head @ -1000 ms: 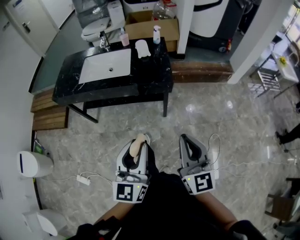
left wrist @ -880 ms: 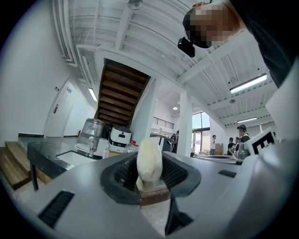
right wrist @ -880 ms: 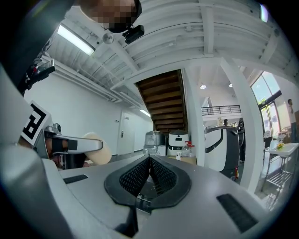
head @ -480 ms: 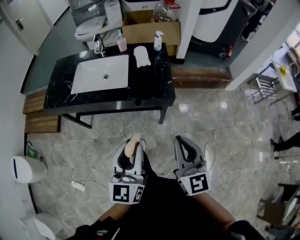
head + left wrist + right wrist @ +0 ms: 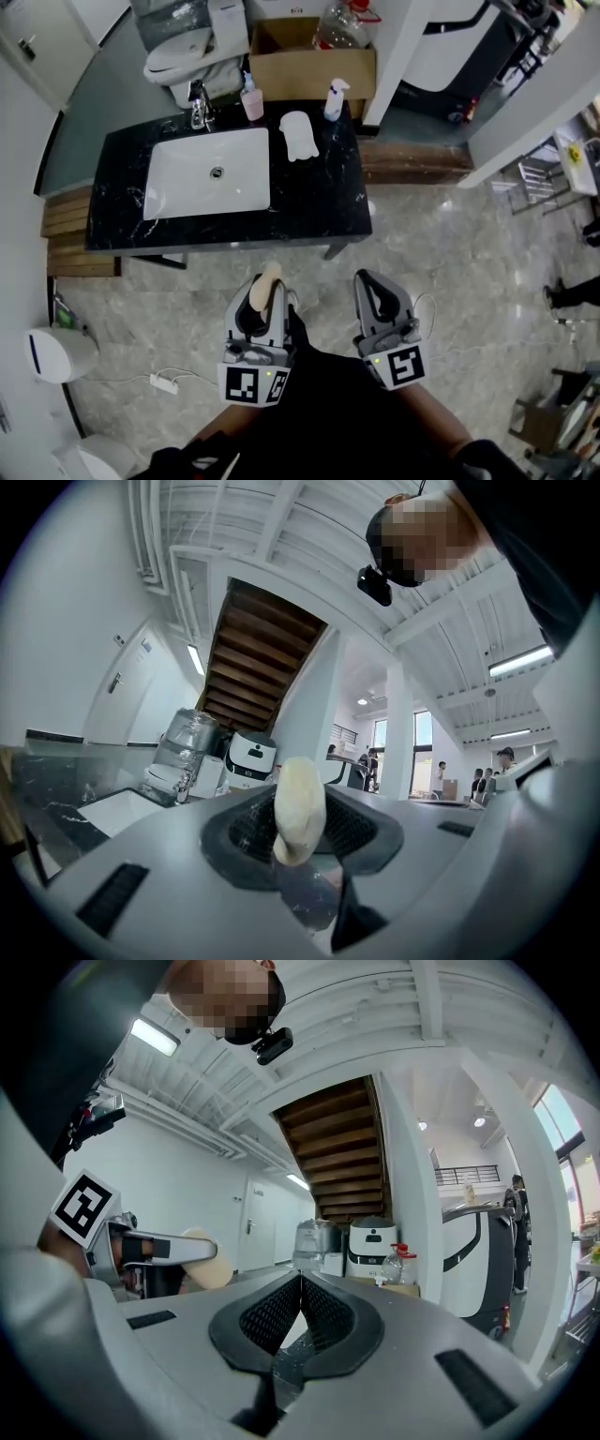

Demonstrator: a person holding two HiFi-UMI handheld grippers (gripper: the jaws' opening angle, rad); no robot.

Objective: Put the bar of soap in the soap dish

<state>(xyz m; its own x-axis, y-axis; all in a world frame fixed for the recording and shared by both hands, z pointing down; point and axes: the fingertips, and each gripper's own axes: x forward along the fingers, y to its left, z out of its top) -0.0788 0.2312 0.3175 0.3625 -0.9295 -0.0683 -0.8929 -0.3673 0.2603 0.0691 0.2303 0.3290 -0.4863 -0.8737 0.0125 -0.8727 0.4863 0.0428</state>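
Note:
A cream bar of soap (image 5: 265,282) stands on edge between the jaws of my left gripper (image 5: 262,298), which is shut on it; in the left gripper view the soap (image 5: 298,799) sticks up from the black pads. My right gripper (image 5: 379,292) is beside it, shut and empty, its tips meeting (image 5: 300,1284). From the right gripper view the soap (image 5: 208,1258) shows at the left. Both grippers hang over the floor, short of the black marble counter (image 5: 309,192). A white soap dish (image 5: 298,134) sits on the counter, right of the white sink (image 5: 208,173).
At the counter's back stand a faucet (image 5: 198,103), a pink cup (image 5: 251,103) and a spray bottle (image 5: 334,98). Behind it are a cardboard box (image 5: 309,61) and a toilet (image 5: 183,56). A white bin (image 5: 56,352) and a power strip (image 5: 164,382) lie on the floor at left.
Both grippers have moved forward together, and the counter now lies closer in front of them. The soap stays held in the left gripper; the right stays shut.

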